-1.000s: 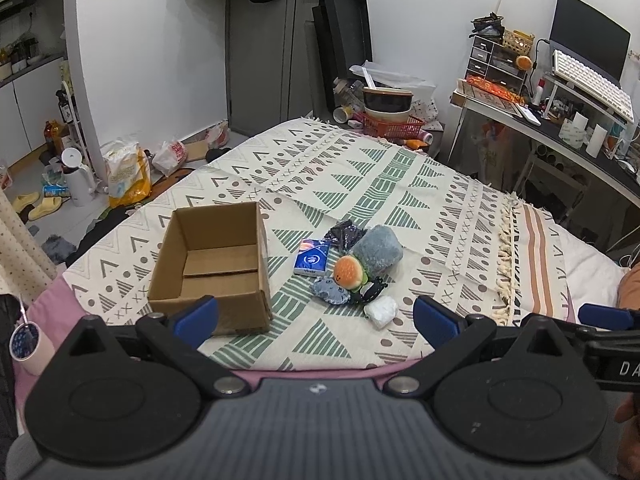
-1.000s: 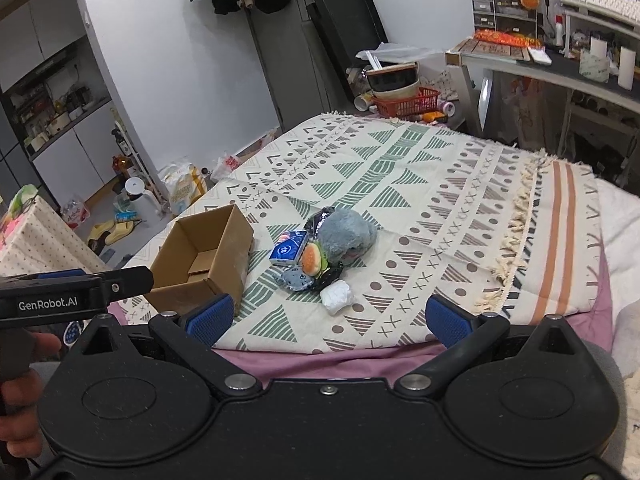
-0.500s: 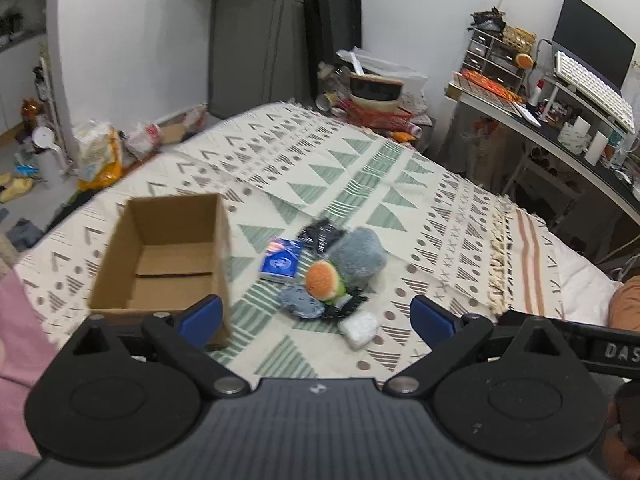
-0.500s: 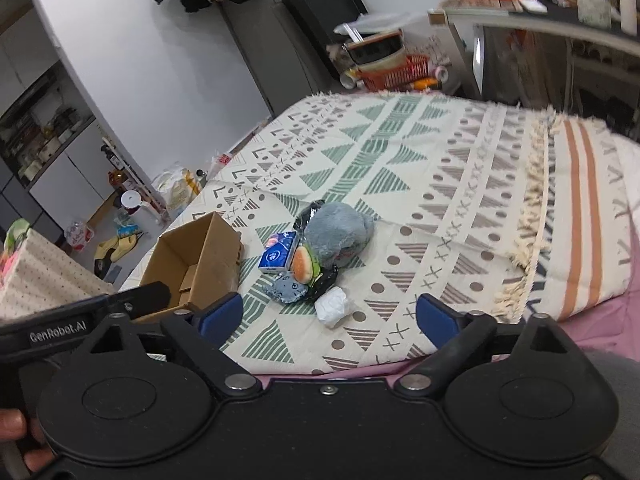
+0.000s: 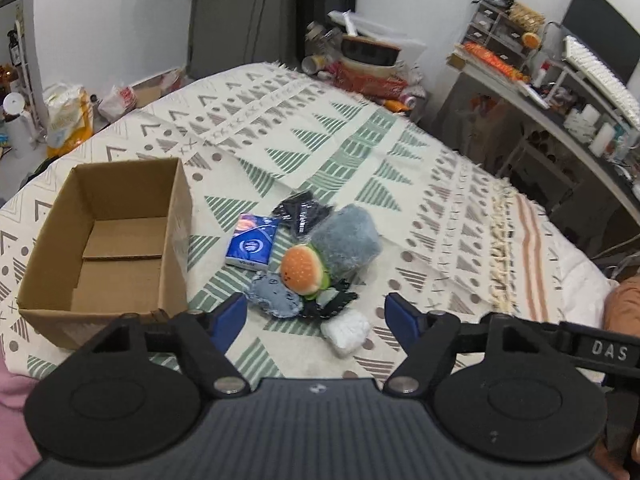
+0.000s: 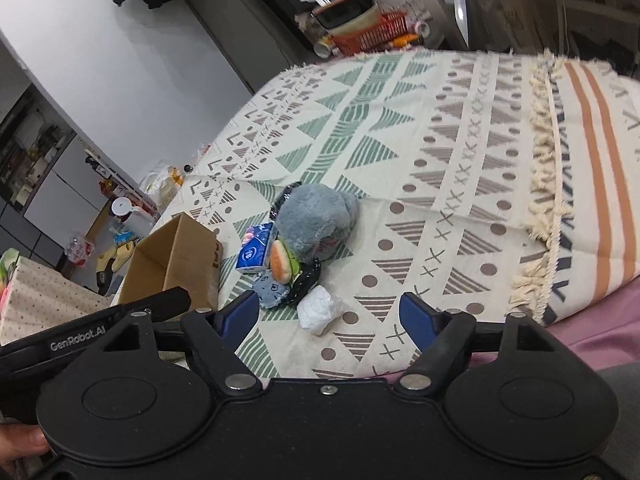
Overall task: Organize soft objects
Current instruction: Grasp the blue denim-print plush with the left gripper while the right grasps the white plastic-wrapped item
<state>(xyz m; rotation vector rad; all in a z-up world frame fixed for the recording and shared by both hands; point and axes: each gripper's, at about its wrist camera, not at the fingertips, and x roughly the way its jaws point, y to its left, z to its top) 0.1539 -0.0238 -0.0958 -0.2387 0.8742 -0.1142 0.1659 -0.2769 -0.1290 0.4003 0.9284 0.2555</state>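
Cardboard box (image 5: 108,240) on the bed (image 5: 360,152), open top, nothing inside but its bottom flaps. Just right of it, a pile of soft things: blue tissue pack (image 5: 252,246), grey plush (image 5: 346,240), burger plush (image 5: 303,269), denim pouch (image 5: 276,295), black packet (image 5: 303,213), white wad (image 5: 346,331) nearest.

Writing: "DAS" on the bar at right in the left view; "GenRobot.AI" on the bar at left in the right view. Tissue pack print not legible.

Left gripper (image 5: 316,316) and right gripper (image 6: 328,316): fingers spread wide, empty, above the near bed edge.

Left view alone shows the box interior and a desk (image 5: 560,92); right view alone shows a thumb (image 6: 20,446).
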